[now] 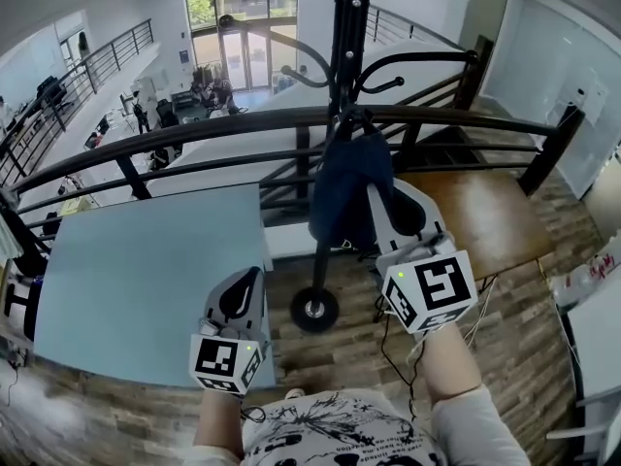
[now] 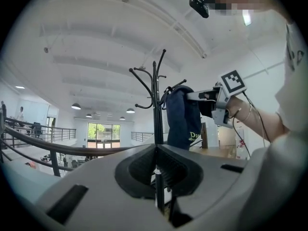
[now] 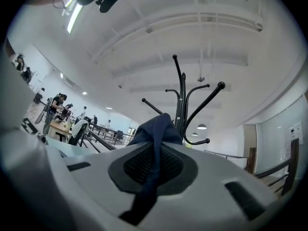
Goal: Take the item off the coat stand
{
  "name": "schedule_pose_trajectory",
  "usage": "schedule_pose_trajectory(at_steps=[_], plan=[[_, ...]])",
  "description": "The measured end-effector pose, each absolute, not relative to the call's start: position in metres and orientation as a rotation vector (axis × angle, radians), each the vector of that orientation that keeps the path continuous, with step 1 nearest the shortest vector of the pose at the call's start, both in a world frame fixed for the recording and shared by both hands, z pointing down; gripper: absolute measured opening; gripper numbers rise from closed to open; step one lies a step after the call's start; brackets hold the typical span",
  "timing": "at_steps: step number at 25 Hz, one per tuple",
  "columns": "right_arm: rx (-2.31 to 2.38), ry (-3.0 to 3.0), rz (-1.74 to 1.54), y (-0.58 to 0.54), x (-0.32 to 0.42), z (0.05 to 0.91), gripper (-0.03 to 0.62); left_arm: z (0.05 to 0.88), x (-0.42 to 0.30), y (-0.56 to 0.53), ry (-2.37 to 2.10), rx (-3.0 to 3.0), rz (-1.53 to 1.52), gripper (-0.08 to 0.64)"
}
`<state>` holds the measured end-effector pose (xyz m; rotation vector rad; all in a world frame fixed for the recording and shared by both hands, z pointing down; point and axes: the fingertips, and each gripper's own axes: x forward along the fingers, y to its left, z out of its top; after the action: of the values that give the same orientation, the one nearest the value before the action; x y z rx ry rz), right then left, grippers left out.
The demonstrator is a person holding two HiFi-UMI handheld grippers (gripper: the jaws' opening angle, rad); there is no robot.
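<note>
A pale blue table (image 1: 136, 270) stands at my left on the plank floor (image 1: 524, 357). At my right is a brown table (image 1: 485, 212) on thin legs, and a white one (image 1: 597, 328) shows at the far right edge. A thin black cable (image 1: 393, 352) trails over the planks. A dark railing (image 1: 194, 129) curves across beyond both tables. Past it, lower down, I see desks with people (image 1: 209, 90) at them, and tall windows (image 1: 238, 8) with green outside. Round lamps (image 2: 75, 106) hang under the white ceiling (image 2: 120, 42).
</note>
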<state>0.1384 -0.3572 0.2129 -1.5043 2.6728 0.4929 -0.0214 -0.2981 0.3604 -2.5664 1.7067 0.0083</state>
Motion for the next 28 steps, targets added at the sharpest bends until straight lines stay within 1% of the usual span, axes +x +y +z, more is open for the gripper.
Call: schedule_pose_trajectory(at_steps=[7,13,17,22,28], plan=[[-1.554,2.692,0.409,-0.345,0.158,0.259,0.003,0.356,-0.008,-0.292,1.661,-2.591,0.0,0.005],[-1.539,2.729,0.423,-0.332,0.161,0.308,0.003,0.339,-0.006,-0.287,1.664,-2.574,0.01,0.005],[-1.51,2.75,0.375,-0.32,0.164,0.335,0.003,0.334,0.0,-0.281,1.642,-2.581,0.009,0.005],[-1.478,2.723,0.326,-0.315,0.174,0.346,0.003,0.327,0.005,-0.286,1.638,-2.568,0.014,0.005],[-1.492,2.714,0.359,-0.307,0.176,0.348,0.003,0.324,0.009,-0.287,1.616,-2.583,0.021,0.005]])
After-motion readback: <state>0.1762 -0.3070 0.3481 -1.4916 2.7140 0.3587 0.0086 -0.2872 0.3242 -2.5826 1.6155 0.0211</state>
